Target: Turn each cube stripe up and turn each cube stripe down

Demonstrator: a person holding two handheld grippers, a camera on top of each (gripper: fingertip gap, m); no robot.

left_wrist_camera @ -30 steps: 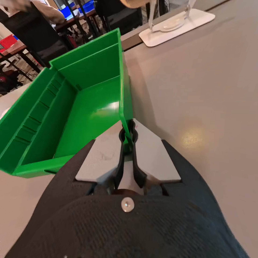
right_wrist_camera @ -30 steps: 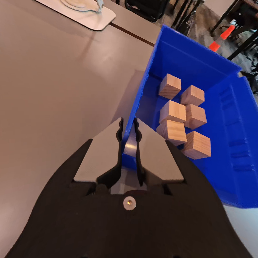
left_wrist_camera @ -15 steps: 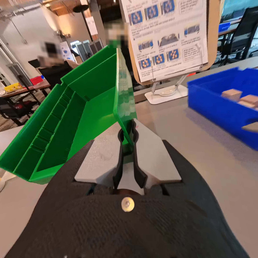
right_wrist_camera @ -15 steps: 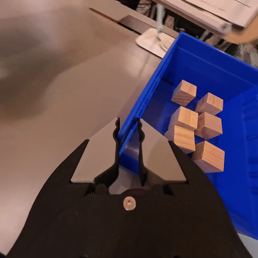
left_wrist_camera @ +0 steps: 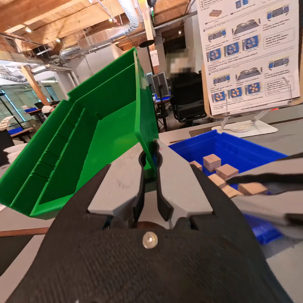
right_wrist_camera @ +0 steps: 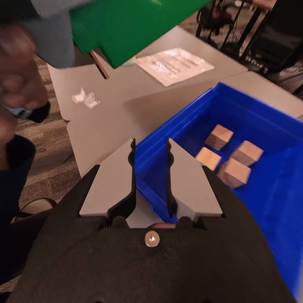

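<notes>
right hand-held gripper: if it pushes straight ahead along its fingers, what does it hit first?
Most likely the blue bin: the right hand-held gripper is open with the bin's near corner wall already between its fingers. Depth is blurred; beyond it lies bare table.

Each tool, left tool (left_wrist_camera: pixel 150 153) and right tool (right_wrist_camera: pixel 150 147), has grey wedge fingers with black wavy pads on a textured black body with one silver screw.

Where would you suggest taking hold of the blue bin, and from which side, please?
Grip the blue bin by the thin upright wall at its near corner, coming down from above so that one finger goes inside and one outside. The right hand-held gripper, open, already straddles that rim. The wooden cubes lie farther in, so the inner finger should have room there.
</notes>
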